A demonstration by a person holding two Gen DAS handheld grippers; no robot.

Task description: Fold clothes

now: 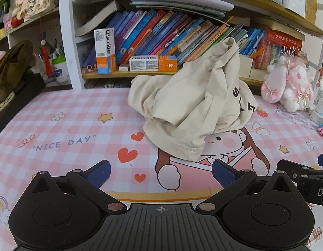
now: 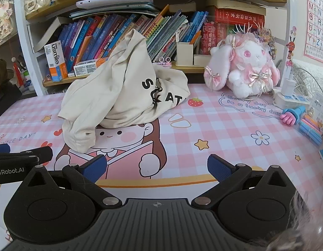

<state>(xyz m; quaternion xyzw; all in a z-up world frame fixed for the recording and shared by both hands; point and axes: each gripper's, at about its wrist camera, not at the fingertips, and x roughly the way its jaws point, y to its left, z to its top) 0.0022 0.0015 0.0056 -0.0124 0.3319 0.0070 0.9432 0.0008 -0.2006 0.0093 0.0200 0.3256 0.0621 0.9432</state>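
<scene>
pink desk mat (image 1: 77, 115) | one crumpled cream garment (image 1: 192, 104) | one plush rabbit (image 2: 245, 69)

One cream garment (image 1: 188, 104), one plush bunny (image 2: 243, 71), two toothpaste boxes (image 1: 105, 51)

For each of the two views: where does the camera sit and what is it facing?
Left wrist: sits on the left hand-held gripper, open, facing the crumpled cream garment and bookshelf; right hand-held gripper at right edge.
Right wrist: sits on the right hand-held gripper, open, facing the same garment, plush rabbit right.
Shared: garment, pink desk mat, bookshelf.
</scene>
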